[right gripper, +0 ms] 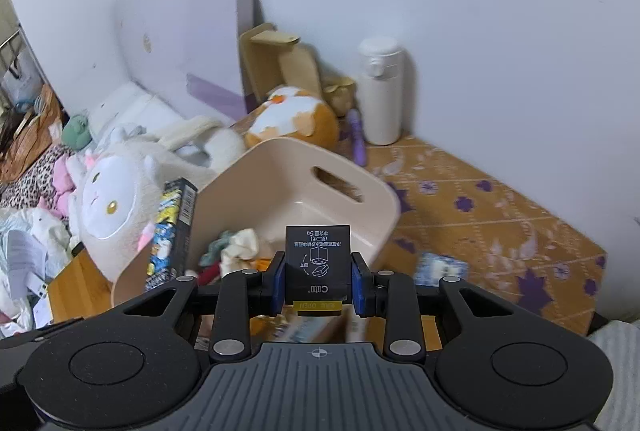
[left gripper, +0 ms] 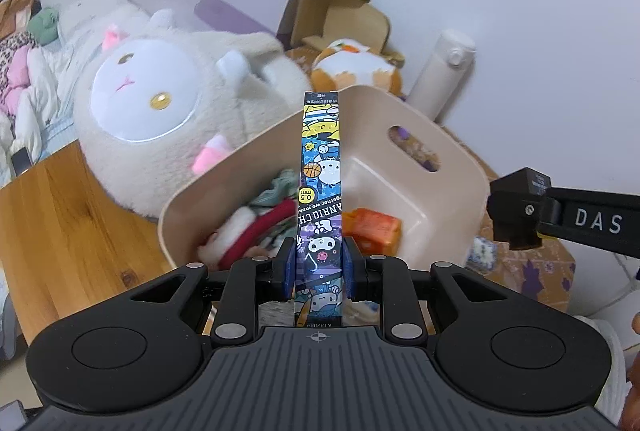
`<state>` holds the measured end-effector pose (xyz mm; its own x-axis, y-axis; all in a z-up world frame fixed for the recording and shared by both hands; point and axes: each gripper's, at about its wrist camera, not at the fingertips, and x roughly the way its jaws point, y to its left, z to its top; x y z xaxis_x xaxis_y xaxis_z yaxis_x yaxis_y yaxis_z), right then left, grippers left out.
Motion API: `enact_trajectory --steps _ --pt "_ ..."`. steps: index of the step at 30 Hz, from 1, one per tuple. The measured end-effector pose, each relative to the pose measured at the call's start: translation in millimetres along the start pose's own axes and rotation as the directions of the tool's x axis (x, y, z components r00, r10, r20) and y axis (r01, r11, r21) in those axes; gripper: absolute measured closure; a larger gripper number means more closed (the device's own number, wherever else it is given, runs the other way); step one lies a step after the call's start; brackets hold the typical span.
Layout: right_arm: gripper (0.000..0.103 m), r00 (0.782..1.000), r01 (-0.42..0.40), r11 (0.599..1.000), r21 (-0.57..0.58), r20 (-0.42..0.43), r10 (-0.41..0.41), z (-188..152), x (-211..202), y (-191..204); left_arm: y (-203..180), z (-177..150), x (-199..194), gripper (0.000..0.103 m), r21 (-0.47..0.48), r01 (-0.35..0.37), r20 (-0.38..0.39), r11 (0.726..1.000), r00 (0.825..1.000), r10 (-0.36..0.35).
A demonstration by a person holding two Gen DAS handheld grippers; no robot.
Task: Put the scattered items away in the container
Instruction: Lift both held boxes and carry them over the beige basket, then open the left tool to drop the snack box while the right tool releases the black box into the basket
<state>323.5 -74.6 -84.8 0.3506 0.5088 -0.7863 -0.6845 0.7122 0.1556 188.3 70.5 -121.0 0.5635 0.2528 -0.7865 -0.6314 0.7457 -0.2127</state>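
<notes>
While both grippers [left gripper: 319, 263] [right gripper: 319, 281] clamp boxes [left gripper: 320, 167] [right gripper: 318, 261], the bin [left gripper: 420, 159] holds cloth [left gripper: 256, 227].

The left gripper [left gripper: 319, 265] clamps a long cartoon-printed box [left gripper: 321, 187], which stands over the beige bin [left gripper: 404, 167]. Inside the bin lie crumpled cloth items [left gripper: 256, 221] and an orange packet [left gripper: 374, 231]. A white plush cat [left gripper: 152, 111] leans just beside the bin.

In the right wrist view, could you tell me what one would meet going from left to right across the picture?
White cat plush → cartoon pen box → beige container → small black box in the right gripper → white bottle.
</notes>
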Motion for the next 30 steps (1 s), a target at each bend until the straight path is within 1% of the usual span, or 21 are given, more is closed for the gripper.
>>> enact_trajectory --steps 6,11,17,25,26,27,28,29,30 --pt "0.074 0.999 -0.005 1.000 -0.001 -0.054 0.005 4.6 28.0 28.9 24.5 9.4 16.3 0.079 0.020 0.020 -0.047 1.000 0.999 -0.019" --pt "0.074 0.995 0.015 1.000 0.001 -0.102 -0.015 6.5 51.4 48.6 35.2 15.8 33.4 0.079 0.042 0.039 -0.095 0.998 0.995 -0.035" --pt "0.074 0.988 0.046 0.999 0.012 -0.149 -0.044 6.2 72.6 57.8 41.1 19.9 45.4 0.079 0.075 0.065 -0.132 0.995 0.990 -0.054" --pt "0.074 0.983 0.073 0.997 0.022 -0.173 -0.068 8.3 85.7 64.7 42.4 22.3 53.5 0.079 0.100 0.087 -0.164 0.991 0.984 -0.070" --pt "0.074 0.981 0.076 0.997 0.023 -0.183 -0.070 8.2 87.9 65.0 43.4 23.0 55.0 0.076 0.093 0.088 -0.178 0.992 0.982 -0.070" --pt "0.068 0.979 0.080 0.997 0.024 -0.192 -0.074 8.0 89.6 65.0 44.8 24.0 56.6 0.072 0.079 0.092 -0.193 0.993 0.978 -0.075" --pt "0.064 0.978 0.085 0.996 0.022 -0.195 -0.079 7.4 89.9 65.6 45.6 24.7 57.6 0.064 0.067 0.096 -0.200 0.993 0.976 -0.081" --pt "0.063 0.978 0.087 0.996 0.019 -0.191 -0.081 6.6 88.9 66.3 45.5 25.2 58.0 0.054 0.063 0.096 -0.202 0.993 0.976 -0.082" --pt "0.059 0.979 0.087 0.996 0.016 -0.188 -0.082 5.9 87.6 66.9 44.6 25.4 57.7 0.050 0.064 0.090 -0.199 0.994 0.977 -0.075"
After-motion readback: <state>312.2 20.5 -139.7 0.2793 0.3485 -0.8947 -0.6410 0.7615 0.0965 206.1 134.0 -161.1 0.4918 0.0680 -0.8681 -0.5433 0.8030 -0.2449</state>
